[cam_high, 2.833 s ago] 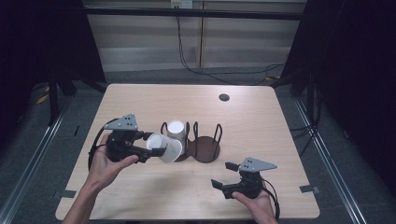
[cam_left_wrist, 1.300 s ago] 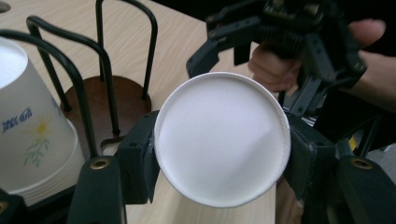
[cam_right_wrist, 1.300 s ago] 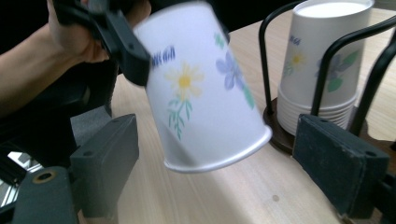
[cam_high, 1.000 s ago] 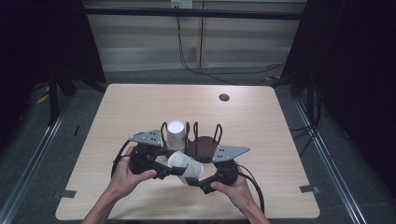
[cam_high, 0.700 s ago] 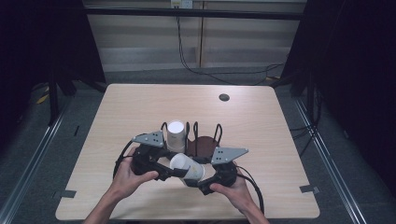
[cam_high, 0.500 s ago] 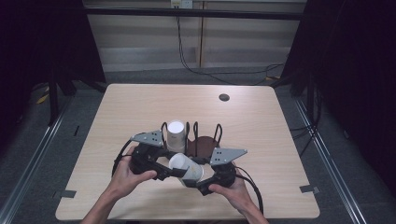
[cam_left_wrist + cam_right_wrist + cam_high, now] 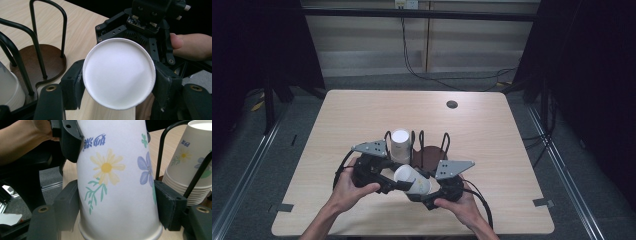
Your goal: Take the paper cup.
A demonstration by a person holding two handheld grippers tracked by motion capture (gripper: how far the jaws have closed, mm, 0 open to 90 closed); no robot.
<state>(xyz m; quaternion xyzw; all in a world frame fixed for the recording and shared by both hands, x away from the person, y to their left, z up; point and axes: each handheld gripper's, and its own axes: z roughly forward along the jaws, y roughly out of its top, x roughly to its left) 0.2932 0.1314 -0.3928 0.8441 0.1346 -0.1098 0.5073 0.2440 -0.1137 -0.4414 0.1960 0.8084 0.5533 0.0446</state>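
Clearly the risk sits in the paper cup (image 7: 412, 180), held off the worktop (image 7: 492, 135) at lower centre of the high view with both claws on it at once. Thin paper walls give easily, so in my judgement too hard a squeeze from either side could crease or oval the cup; if the two hands pull or twist against each other it could tear or spring free. If one claw lets go before the other has a firm hold, the cup may drop and roll.

The left claw (image 7: 117, 82) has its jaws spread about as wide as the cup's white base, one pad pressing each side; that base faces the camera in the middle of the left gripper view. The right claw (image 7: 120, 207) is spread to the cup's width too, its pads touching the flowered wall near the rim at the bottom of the right gripper view. At upper left of that view the other claw's jaw grips nearer the base.

Just behind the cup in the high view stands a black wire rack (image 7: 432, 145) on a dark wooden base, with a stack of matching cups (image 7: 400, 145) in its left bay. Swinging the cup carelessly could knock that stack or catch a wire.
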